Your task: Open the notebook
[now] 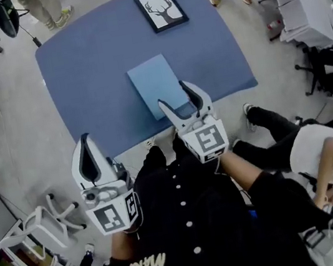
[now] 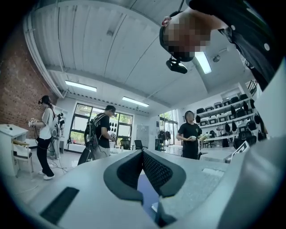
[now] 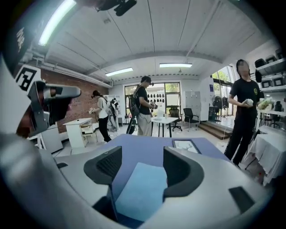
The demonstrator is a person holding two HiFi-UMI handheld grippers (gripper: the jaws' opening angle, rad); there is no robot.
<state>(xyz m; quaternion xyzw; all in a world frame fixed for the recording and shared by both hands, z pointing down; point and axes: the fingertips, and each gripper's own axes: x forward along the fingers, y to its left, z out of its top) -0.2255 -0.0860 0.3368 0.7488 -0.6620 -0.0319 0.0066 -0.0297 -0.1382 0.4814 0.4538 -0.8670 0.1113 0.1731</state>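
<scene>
Notebook (image 1: 155,84) closed, flat at middle of blue table (image 1: 80,68). Long axis runs away from you, far end canted slightly left. Your right gripper (image 1: 174,94) is nearer: jaws spread, nothing between them, poised over notebook's near right corner, cover straight ahead. Your left gripper (image 1: 85,143) is pinched together on nothing, well off to left, short of table's near edge. Likely right takes cover edge. Spine side: cannot tell.
</scene>
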